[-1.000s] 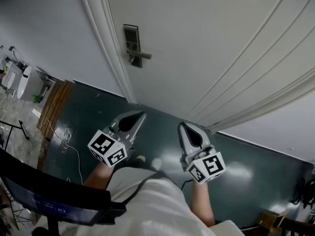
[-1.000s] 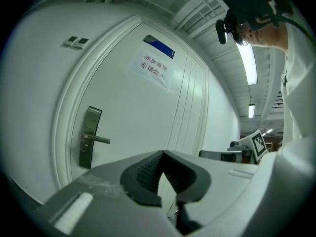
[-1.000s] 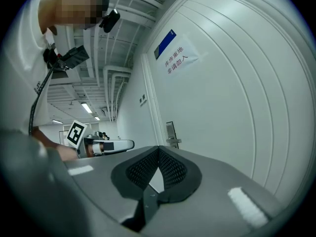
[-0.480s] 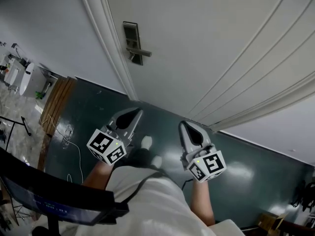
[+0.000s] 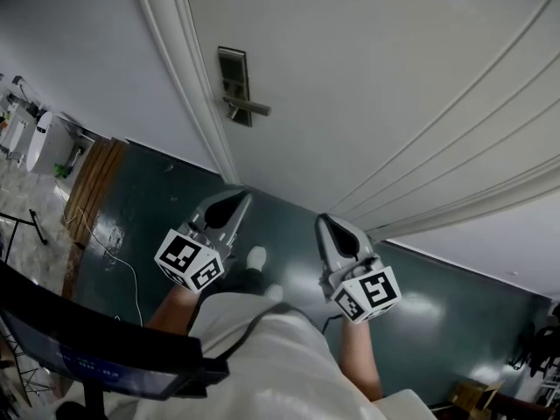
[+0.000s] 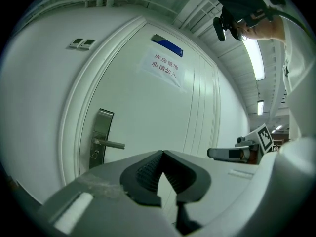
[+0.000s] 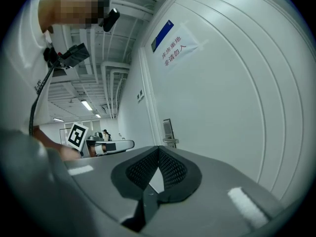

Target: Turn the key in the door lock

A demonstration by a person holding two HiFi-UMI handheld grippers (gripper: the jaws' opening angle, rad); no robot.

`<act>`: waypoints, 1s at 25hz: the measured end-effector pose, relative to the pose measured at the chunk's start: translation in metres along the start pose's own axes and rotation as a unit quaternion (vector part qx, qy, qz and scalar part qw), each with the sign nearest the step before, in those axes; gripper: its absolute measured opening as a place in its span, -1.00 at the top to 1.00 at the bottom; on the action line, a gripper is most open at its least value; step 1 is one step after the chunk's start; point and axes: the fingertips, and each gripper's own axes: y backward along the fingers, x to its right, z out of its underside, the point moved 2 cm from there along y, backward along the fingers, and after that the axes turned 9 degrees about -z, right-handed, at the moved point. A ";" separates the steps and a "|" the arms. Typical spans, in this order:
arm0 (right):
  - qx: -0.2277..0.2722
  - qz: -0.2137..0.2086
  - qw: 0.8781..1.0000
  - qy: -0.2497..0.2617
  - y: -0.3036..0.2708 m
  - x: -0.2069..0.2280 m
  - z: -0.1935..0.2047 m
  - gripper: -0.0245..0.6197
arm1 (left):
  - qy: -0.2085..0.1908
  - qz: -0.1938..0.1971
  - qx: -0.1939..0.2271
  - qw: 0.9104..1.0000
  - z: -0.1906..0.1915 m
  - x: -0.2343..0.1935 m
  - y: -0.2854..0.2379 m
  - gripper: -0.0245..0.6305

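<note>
Both tongs were closed and empty. In the left gripper view the left gripper [image 6: 162,152] had its ribbed pads meeting at the tips, with only a small wedge of daylight behind them and nothing caught there. The right gripper view showed the same of the right gripper [image 7: 158,148] – tips together, nothing between the pads.

From the head view the two were held side by side low in front of the person, the left gripper [image 5: 242,199] and the right gripper [image 5: 326,224] over the dark green floor [image 5: 157,191], both pointing toward the white door [image 5: 367,77] and well apart from it, touching nothing.

The door lock [image 5: 233,84] was a tall metal plate near the door's left edge, with a lever handle [image 5: 248,108] sticking out level to the right. It sat up and to the left of the left gripper. In the left gripper view the door lock [image 6: 101,137] stood left of the closed tips, and a small fitting showed under the lever – too small to tell whether a key sat in it. A paper notice [image 6: 163,69] was stuck high on the door
</note>
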 end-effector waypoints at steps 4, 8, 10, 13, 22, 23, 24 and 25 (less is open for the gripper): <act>-0.002 0.004 1.000 0.006 -0.021 0.010 -0.010 0.90 | 0.008 -0.008 0.011 1.000 -0.011 -0.026 -0.014 0.91; -0.004 0.011 1.000 0.006 -0.043 0.023 -0.012 0.90 | 0.000 -0.012 0.011 1.000 -0.015 -0.053 -0.031 0.91; -0.005 0.012 1.000 0.007 -0.053 0.027 -0.013 0.90 | -0.003 -0.014 0.012 1.000 -0.017 -0.063 -0.038 0.91; -0.005 0.014 1.000 0.008 -0.068 0.031 -0.016 0.90 | -0.004 -0.013 0.008 1.000 -0.017 -0.078 -0.046 0.91; -0.006 0.020 1.000 0.012 -0.110 0.040 -0.020 0.90 | -0.075 -0.026 -0.018 0.997 -0.009 -0.122 -0.064 0.91; -0.006 0.021 1.000 0.012 -0.114 0.041 -0.020 0.90 | -0.082 -0.024 -0.019 0.996 -0.008 -0.126 -0.065 0.91; -0.006 0.022 1.000 0.011 -0.117 0.042 -0.020 0.90 | -0.087 -0.022 -0.020 0.996 -0.008 -0.129 -0.066 0.91; -0.006 0.023 1.000 0.010 -0.121 0.043 -0.019 0.90 | -0.088 -0.020 -0.020 0.996 -0.007 -0.131 -0.068 0.91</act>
